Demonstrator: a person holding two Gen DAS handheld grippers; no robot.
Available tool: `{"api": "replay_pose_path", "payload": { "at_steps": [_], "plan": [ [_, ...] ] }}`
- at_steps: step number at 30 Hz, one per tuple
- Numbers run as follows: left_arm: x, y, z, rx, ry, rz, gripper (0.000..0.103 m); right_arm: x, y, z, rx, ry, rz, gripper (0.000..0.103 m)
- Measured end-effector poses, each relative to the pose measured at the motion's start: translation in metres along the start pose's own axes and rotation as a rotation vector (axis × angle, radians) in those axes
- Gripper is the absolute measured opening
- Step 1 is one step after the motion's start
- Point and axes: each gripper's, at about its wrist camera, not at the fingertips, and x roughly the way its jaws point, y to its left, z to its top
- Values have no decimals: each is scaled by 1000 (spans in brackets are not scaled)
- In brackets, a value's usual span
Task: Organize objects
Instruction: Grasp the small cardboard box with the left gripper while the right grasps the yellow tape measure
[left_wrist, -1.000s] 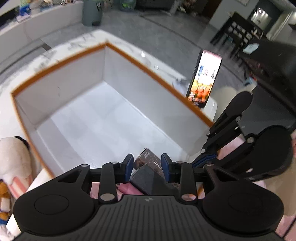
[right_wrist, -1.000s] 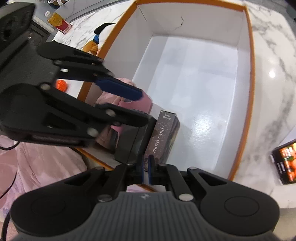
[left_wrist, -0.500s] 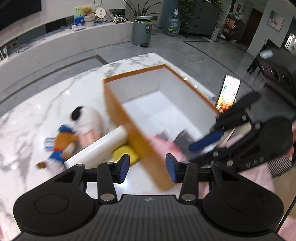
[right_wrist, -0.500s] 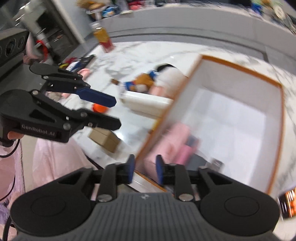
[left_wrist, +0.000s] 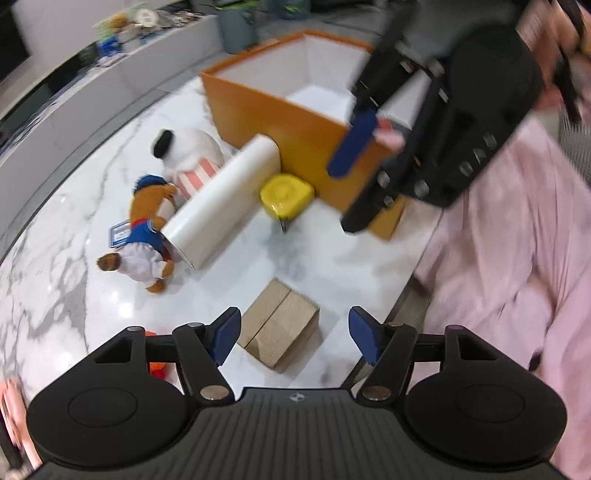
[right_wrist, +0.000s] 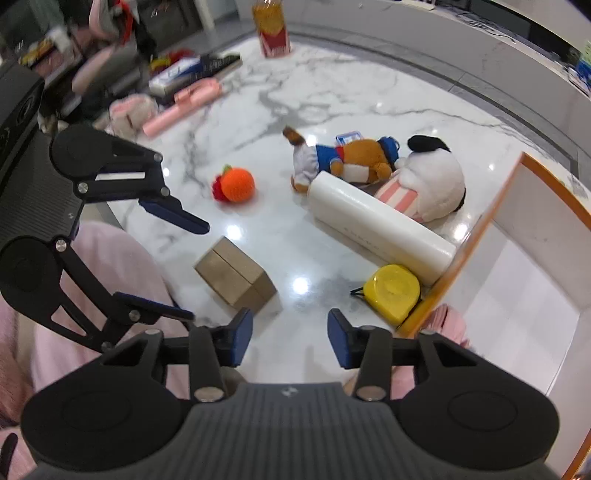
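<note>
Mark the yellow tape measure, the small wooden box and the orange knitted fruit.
yellow tape measure (right_wrist: 392, 291): right wrist view, middle of its top face.
small wooden box (left_wrist: 279, 328): left wrist view, centre of its top, on the seam.
orange knitted fruit (right_wrist: 238, 184): right wrist view, middle of the orange ball.

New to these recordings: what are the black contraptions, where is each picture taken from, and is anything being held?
No robot here: a person holds a two-finger gripper in each hand, each with a fisheye camera looking along its fingers. One picture is from the left gripper, the other from the right gripper; each also sees the other. Both are open and empty. On the marble table lie a small cardboard box, a white roll, a yellow tape measure, two plush toys, an orange knitted fruit and an orange-edged storage box.
</note>
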Motion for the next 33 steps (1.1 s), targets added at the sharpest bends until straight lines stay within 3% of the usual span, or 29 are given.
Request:
{"api": "replay_pose_path", "payload": {
  "at_steps": [5, 9, 13, 15, 17, 22, 27, 33],
  "plan": [
    [18, -3, -6, 106, 33, -17, 76, 18, 1, 12, -106, 94, -79, 65],
    [30, 1, -4, 129, 28, -39, 75, 40, -1, 23, -261, 179, -163, 68],
    [37, 13, -3, 75, 37, -61, 67, 71, -8, 33, -356, 324, -209, 69],
    [37, 16, -4, 69, 38, -73, 67, 83, -12, 37, -375, 369, -225, 75],
    [36, 17, -6, 62, 45, -74, 66, 94, -14, 40, -419, 401, -266, 74],
    [32, 28, -8, -38, 84, -53, 63, 120, -16, 43, -467, 541, -235, 72],
    [29, 40, -13, -135, 87, -20, 62, 141, -27, 44, -419, 620, -263, 72],
    [28, 59, -15, -250, 75, -5, 62, 145, -49, 55, -271, 619, -189, 70]
  ]
}}
